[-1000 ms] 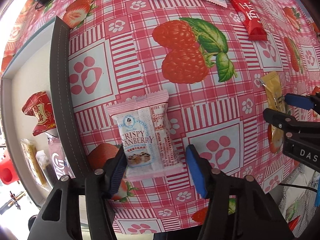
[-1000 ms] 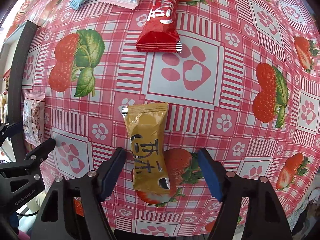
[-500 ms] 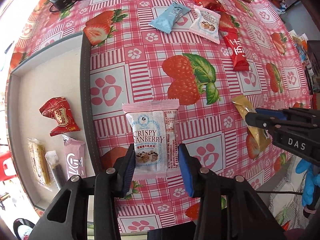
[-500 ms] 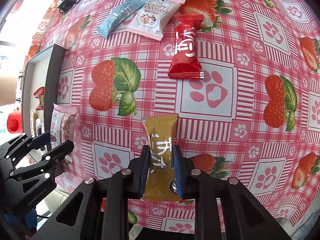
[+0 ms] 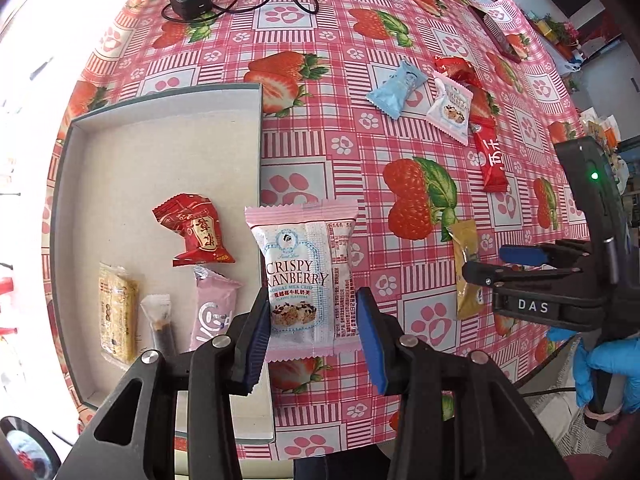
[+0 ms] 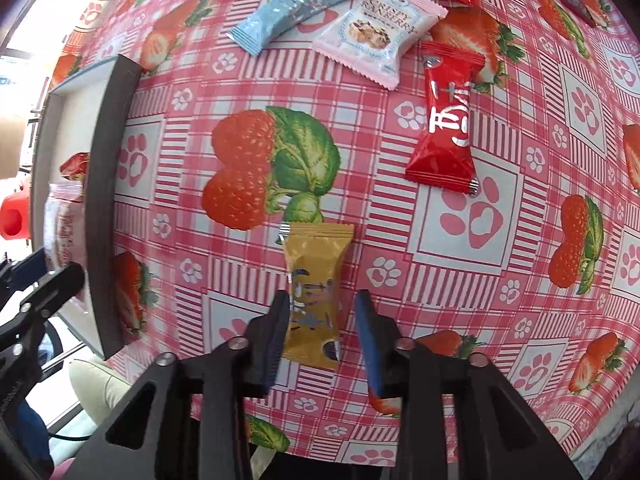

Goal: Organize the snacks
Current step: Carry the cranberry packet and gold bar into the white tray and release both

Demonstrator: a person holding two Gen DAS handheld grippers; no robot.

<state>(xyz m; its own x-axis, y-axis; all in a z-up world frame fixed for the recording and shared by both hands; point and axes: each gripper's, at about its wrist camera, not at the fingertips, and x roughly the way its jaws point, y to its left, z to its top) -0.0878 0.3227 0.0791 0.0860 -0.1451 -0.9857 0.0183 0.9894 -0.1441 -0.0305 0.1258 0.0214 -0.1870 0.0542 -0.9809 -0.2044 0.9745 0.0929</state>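
The pink Crispy Cranberry packet (image 5: 304,276) is clamped by its two sides in the left gripper (image 5: 310,328), whose jaws have just closed on it, and it hangs above the right rim of the grey tray (image 5: 160,128). The gold packet (image 6: 314,292) stands between the jaws of the right gripper (image 6: 320,320), over the strawberry tablecloth (image 6: 460,280). These jaws have just been opening, and a gap shows beside the right-hand pad, so the packet is released.
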